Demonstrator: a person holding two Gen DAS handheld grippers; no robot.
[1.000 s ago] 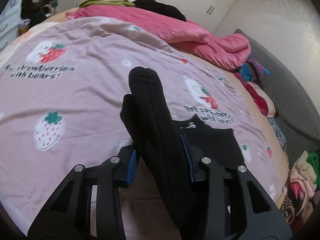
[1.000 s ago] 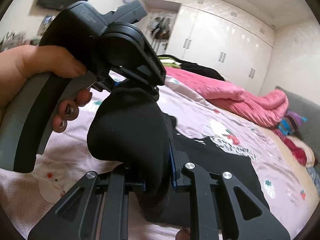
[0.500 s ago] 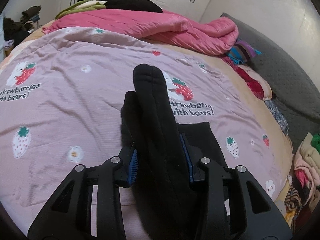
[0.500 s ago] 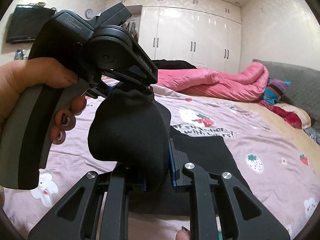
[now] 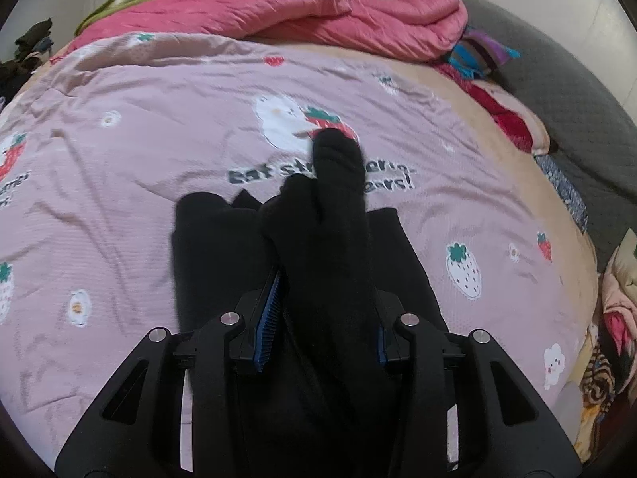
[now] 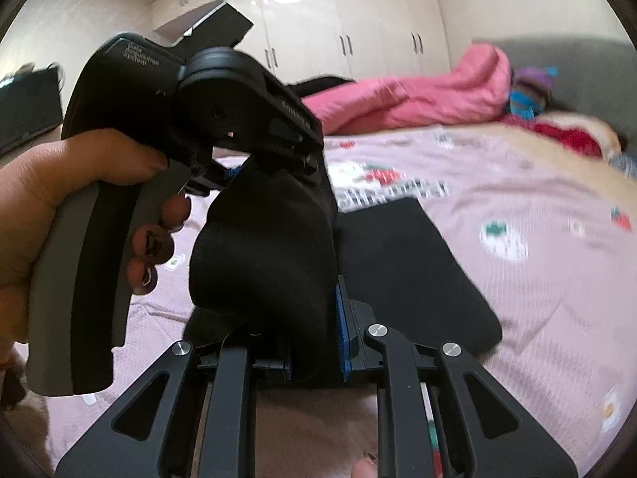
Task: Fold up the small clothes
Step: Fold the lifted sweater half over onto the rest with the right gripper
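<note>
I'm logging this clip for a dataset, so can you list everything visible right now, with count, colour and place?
black socks: bundle, count unclear, black, clamped between both grippers above the bed
black garment: one, black, flat on the bedspread under the socks
bedspread: one, pale pink with strawberry and bear prints, covering the bed
pink quilt: one, pink, bunched at the bed's far end
clothes pile: several, red, blue, striped, along the bed's right edge
wardrobe: white doors, far wall
left gripper: black, blue pads, shut on socks
right gripper: black, blue pads, shut on socks
left hand: one, holding the left gripper's handle
</note>
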